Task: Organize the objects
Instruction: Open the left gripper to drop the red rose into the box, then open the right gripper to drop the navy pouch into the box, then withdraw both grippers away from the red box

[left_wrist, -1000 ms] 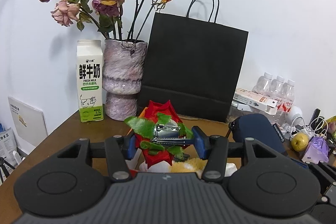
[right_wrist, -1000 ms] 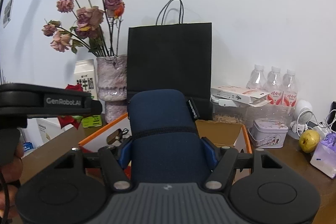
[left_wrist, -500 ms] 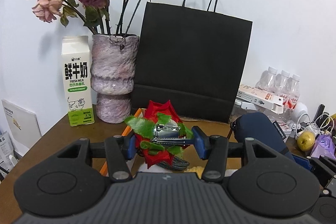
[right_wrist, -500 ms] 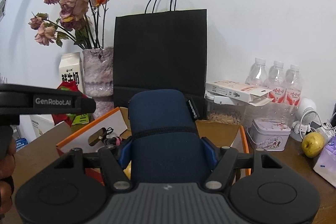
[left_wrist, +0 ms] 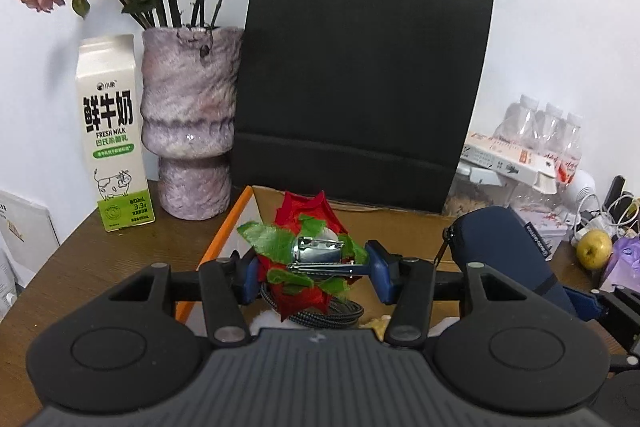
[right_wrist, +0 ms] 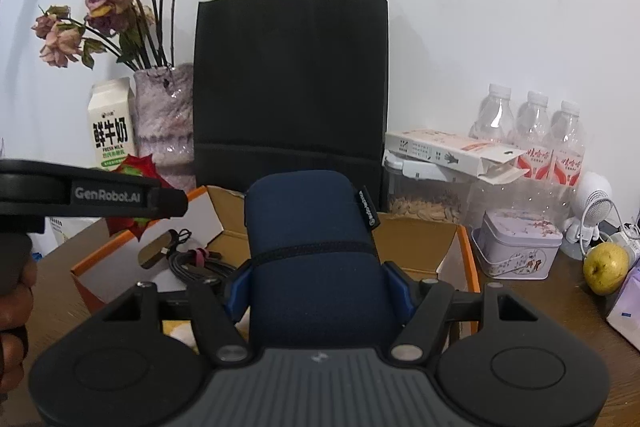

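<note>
My left gripper (left_wrist: 314, 271) is shut on a red fabric flower brooch (left_wrist: 306, 259) with green leaves and a metal pin, held above the left part of an open orange-edged cardboard box (left_wrist: 232, 223). My right gripper (right_wrist: 318, 285) is shut on a dark blue soft pouch (right_wrist: 316, 247), which hangs over the same box (right_wrist: 466, 251). The pouch (left_wrist: 504, 247) also shows at the right of the left wrist view. The left gripper's body (right_wrist: 92, 193) and the flower (right_wrist: 134, 223) appear at the left of the right wrist view. Coiled cables (right_wrist: 196, 263) lie in the box.
A black paper bag (left_wrist: 360, 87) stands behind the box. A vase of dried roses (left_wrist: 188, 123) and a milk carton (left_wrist: 114, 135) are back left. Water bottles (right_wrist: 532, 131), a flat carton (right_wrist: 448, 151), a tin (right_wrist: 518, 247), a small fan (right_wrist: 592, 203) and a pear (right_wrist: 606, 267) crowd the right.
Both grippers have moved forward and lower toward the box and the bag, each keeping its load. The bag and vase loom larger and the box's inside shows more.
</note>
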Action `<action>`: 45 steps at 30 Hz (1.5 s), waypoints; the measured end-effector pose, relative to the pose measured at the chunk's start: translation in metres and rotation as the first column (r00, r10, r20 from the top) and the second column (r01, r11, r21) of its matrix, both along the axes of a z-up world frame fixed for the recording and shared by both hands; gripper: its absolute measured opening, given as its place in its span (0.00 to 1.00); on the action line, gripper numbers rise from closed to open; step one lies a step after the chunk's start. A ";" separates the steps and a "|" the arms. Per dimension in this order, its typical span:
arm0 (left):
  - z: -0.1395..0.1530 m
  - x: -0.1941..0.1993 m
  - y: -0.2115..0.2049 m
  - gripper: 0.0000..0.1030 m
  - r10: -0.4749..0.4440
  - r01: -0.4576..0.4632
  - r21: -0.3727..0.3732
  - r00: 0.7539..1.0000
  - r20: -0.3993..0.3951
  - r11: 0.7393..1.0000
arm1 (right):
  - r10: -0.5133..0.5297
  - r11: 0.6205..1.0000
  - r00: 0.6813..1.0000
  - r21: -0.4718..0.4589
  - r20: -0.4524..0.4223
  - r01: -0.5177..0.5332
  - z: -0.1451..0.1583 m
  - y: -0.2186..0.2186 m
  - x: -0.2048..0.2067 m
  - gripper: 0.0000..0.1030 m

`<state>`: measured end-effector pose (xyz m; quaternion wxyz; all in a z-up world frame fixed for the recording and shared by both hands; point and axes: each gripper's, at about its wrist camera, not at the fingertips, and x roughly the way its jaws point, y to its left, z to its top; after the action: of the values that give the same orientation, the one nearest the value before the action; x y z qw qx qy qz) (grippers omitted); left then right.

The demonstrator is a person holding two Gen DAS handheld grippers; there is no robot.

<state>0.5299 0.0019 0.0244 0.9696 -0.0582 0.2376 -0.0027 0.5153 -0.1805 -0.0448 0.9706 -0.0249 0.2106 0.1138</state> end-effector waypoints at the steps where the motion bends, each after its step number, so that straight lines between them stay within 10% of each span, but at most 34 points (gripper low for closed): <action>1: -0.002 0.003 0.000 0.52 0.001 -0.001 0.004 1.000 -0.004 1.000 | 0.002 1.000 1.000 0.001 0.000 -0.002 -0.001 0.000 0.001 0.64; 9: -0.012 0.012 -0.004 0.54 0.006 -0.006 0.038 1.000 -0.013 0.999 | -0.019 1.000 1.000 0.005 -0.022 0.019 -0.009 -0.003 0.010 0.64; 14: -0.010 0.007 -0.006 1.00 0.003 -0.005 0.048 0.999 0.033 0.999 | -0.028 1.000 0.998 0.009 -0.057 0.029 -0.014 -0.005 0.016 0.68; 18: -0.008 0.006 -0.006 1.00 0.003 -0.004 0.042 0.999 0.036 0.999 | -0.060 0.998 0.997 0.014 -0.039 0.060 -0.013 -0.008 0.015 1.00; 45: 0.012 -0.030 0.005 1.00 -0.046 0.048 -0.023 0.995 0.084 0.999 | -0.055 0.998 0.998 0.041 0.011 0.055 0.006 -0.010 -0.011 1.00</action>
<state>0.5000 0.0071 0.0367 0.9775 -0.0646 0.1983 -0.0310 0.5040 -0.1909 -0.0389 0.9750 0.0002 0.2028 0.0911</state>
